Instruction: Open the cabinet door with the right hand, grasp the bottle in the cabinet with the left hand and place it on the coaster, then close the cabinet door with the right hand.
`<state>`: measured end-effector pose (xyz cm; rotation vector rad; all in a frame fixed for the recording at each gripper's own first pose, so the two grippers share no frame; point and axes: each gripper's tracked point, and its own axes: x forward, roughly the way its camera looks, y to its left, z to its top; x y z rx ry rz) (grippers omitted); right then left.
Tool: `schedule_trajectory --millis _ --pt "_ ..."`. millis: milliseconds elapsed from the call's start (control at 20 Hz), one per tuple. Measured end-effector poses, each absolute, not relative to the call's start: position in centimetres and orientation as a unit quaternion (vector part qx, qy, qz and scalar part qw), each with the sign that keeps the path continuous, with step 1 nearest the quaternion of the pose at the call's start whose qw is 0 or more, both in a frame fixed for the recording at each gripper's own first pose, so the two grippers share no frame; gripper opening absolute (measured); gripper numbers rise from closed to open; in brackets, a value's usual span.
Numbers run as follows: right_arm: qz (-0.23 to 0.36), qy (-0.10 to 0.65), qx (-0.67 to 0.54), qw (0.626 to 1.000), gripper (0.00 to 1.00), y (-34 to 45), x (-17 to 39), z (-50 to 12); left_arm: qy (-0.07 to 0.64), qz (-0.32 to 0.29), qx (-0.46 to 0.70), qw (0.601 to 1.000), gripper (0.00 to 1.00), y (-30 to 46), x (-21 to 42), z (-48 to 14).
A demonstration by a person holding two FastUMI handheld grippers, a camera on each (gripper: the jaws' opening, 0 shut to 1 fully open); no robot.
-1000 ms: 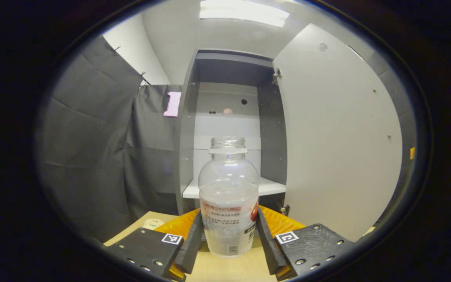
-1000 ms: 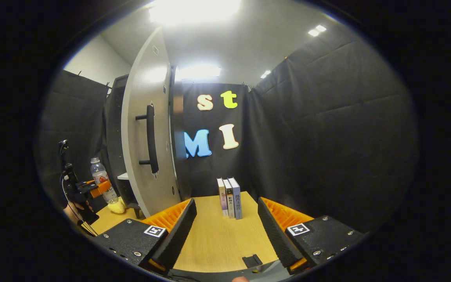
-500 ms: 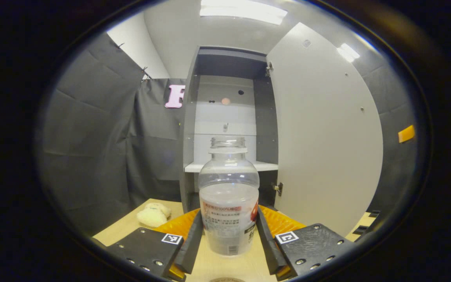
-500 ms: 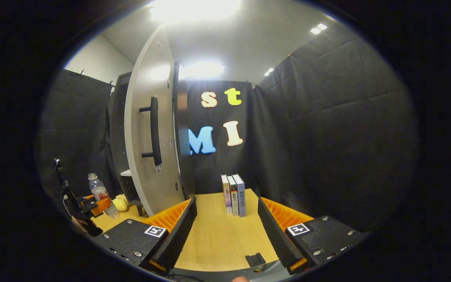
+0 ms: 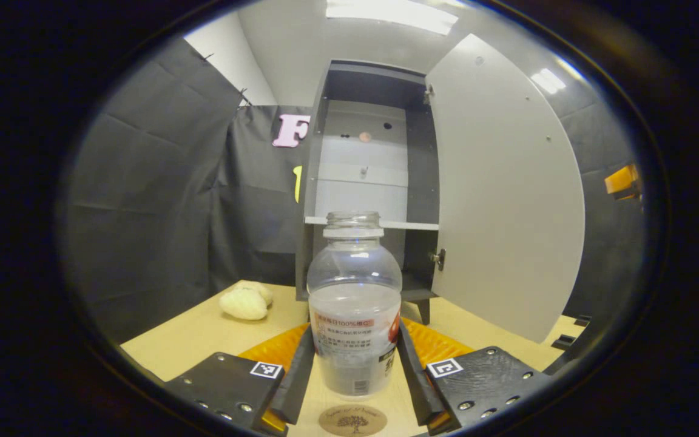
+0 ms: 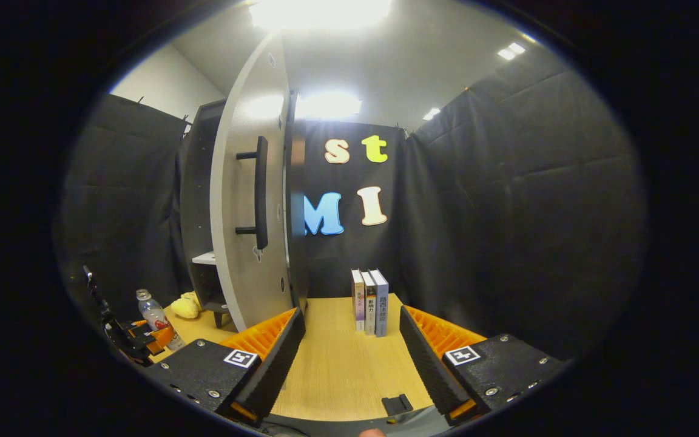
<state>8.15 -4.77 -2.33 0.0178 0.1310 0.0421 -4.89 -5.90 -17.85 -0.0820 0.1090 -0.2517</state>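
My left gripper (image 5: 354, 370) pinches the clear plastic bottle (image 5: 354, 303) upright between its fingers. The round coaster (image 5: 352, 420) lies on the desk (image 5: 204, 334) directly below, nearer me. My right gripper (image 6: 349, 364) hangs spread, the open cabinet door (image 6: 246, 212) ahead-left.

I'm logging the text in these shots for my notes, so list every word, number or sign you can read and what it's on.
On the bottle: a label with several printed lines and a barcode, too small to read.
On the coaster: a tree emblem under a curved line of lettering, too blurred to read.
On the books: spine titles, too small to read.
Nothing here can be quoted with confidence.
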Motion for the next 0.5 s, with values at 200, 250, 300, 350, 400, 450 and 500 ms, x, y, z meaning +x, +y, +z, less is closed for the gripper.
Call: schedule_trajectory --millis 200,250,300,350,400,450,500 --pt "0.023 0.075 0.010 0.997 0.96 -4.3 8.4 -3.2 0.073 -0.131 -0.019 0.989 0.71 -6.5 -6.0 -21.1" --pt "0.024 0.078 0.008 0.997 0.96 -4.3 8.3 -3.4 0.077 -0.133 -0.017 0.988 0.71 -6.6 -6.5 -22.0" --pt "0.024 0.080 0.005 0.996 0.96 -4.2 8.5 -3.5 0.079 -0.132 -0.013 0.988 0.71 -6.7 -6.7 -22.7" --pt "0.026 0.081 0.001 0.996 0.96 -4.2 8.5 -3.6 0.082 -0.133 -0.011 0.988 0.71 -6.7 -7.1 -23.4" --pt "0.026 0.082 -0.003 0.996 0.96 -4.2 8.5 -3.8 0.086 -0.133 -0.010 0.987 0.71 -6.8 -7.4 -24.0" --pt "0.027 0.085 -0.006 0.996 0.96 -4.2 8.4 -3.9 0.088 -0.133 -0.010 0.987 0.71 -7.1 -7.4 -24.7" --pt "0.028 0.088 -0.009 0.996 0.96 -4.2 8.5 -4.2 0.088 -0.132 -0.008 0.987 0.71 -7.1 -7.4 -25.3"
